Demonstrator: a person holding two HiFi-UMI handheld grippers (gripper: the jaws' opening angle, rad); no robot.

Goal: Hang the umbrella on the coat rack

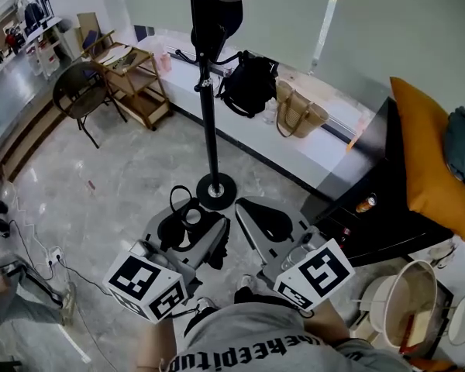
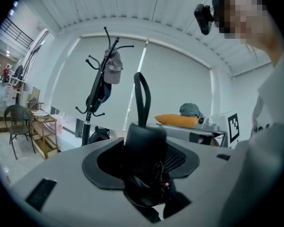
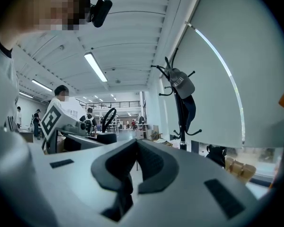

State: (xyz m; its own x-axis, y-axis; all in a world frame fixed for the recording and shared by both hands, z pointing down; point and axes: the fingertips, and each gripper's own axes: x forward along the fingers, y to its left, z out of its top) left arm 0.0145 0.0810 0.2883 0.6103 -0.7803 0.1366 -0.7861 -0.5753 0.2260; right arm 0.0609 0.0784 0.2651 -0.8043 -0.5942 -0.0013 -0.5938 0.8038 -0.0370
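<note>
Left tongs clamped around umbrella

Grey, black-padded left tool and right tool; grey lettered shirt.

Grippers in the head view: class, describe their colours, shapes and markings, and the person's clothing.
Both the left gripper and right gripper are grey bodies with black padded jaws. Each carries a white cube with black square markers. The shirt is grey with black lettering.
</note>
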